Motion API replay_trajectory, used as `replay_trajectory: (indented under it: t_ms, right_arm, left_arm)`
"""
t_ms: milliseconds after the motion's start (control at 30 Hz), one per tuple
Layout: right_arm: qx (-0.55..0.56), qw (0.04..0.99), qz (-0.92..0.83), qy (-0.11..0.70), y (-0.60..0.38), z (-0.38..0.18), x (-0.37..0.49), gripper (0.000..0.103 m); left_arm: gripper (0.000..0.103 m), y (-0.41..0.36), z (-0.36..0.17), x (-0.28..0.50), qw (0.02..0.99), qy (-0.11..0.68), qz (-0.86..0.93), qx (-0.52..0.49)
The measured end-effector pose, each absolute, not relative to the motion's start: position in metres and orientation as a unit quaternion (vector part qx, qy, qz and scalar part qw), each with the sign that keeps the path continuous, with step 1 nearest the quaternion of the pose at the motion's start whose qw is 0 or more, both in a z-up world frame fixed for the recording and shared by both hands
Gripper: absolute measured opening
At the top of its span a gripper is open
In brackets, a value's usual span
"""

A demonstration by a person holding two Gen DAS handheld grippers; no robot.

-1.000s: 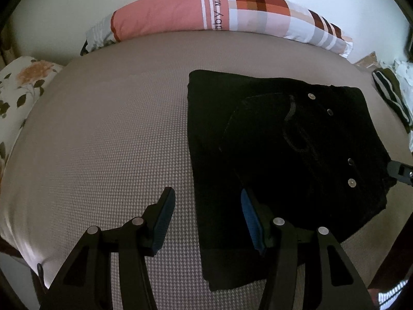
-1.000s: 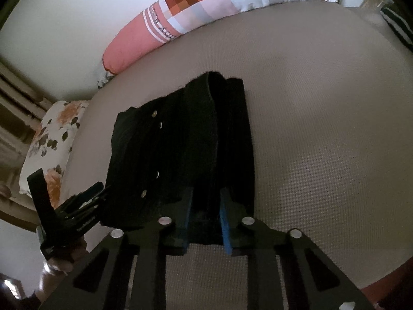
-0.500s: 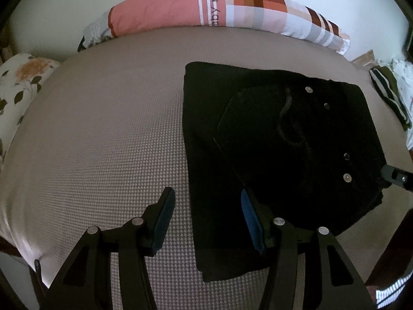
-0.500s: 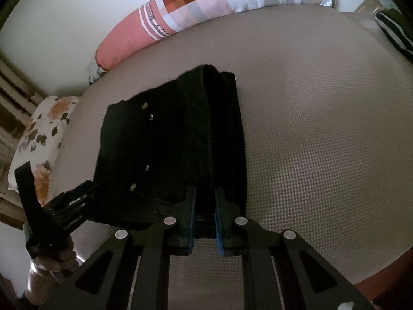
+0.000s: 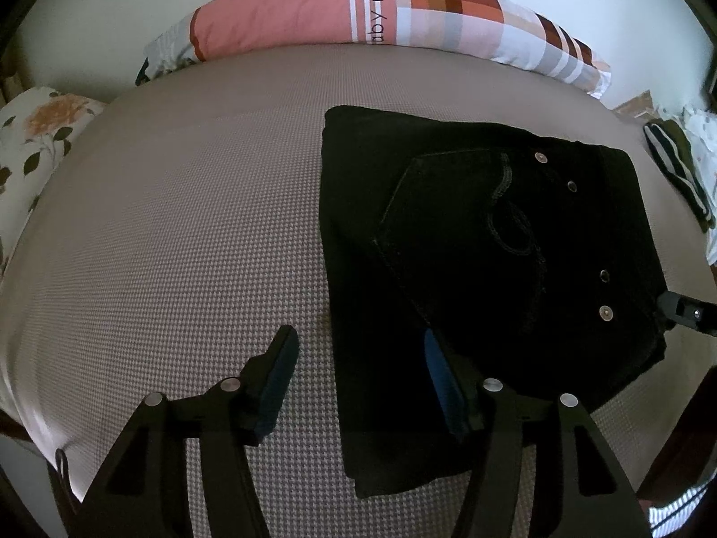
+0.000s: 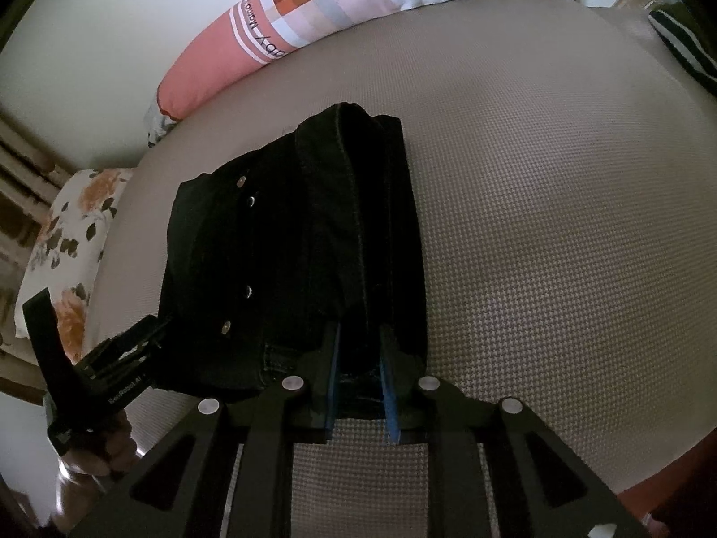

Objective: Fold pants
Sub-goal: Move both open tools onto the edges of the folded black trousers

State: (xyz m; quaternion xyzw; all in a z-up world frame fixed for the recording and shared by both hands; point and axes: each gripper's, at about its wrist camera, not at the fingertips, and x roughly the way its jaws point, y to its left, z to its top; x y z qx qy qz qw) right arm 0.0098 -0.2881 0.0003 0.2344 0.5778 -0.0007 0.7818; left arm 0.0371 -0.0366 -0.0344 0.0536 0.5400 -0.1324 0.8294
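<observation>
The black pants (image 5: 484,242) lie folded compactly on the bed (image 5: 179,224), nearly finished; the left tongs (image 5: 358,372) have just been widening, empty, while the right tongs (image 6: 358,376) pinch the near edge.

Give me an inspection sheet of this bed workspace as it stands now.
Surface: bed sheet, beige houndstooth weave, flat.
Job's things: black pants, folded into a compact stack, pocket and rivets on top.
Clutter: striped dark garment at the bed's far right edge.
Grippers: left tongs open, their jaws have just been opening, straddling the pants' near left edge, pads not pressing; right tongs shut on the pants' edge.
Cables: nothing seen.
Surroundings: pink checked bolster along the white wall; floral pillow at the left.
</observation>
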Motion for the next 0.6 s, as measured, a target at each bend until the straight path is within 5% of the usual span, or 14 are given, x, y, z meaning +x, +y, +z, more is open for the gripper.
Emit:
replay_trajectory:
  t_ms: [167,300,600]
  right_arm:
    - [0.219,0.784,-0.012,0.581,-0.286,0.005,0.012,0.027]
    - [0.221,0.787,-0.028,0.575,-0.291,0.007,0.013,0.053]
    - [0.201,0.788,-0.024,0.582,-0.286,0.002,0.035,0.061]
  left_arm:
    - [0.062,-0.036,-0.035,0.037,0.831,0.538,-0.132,0.056]
    - [0.069,-0.034,-0.036,0.035,0.838,0.527,-0.128,0.062]
    - [0.072,-0.031,-0.033,0.039,0.833,0.536,-0.13,0.053]
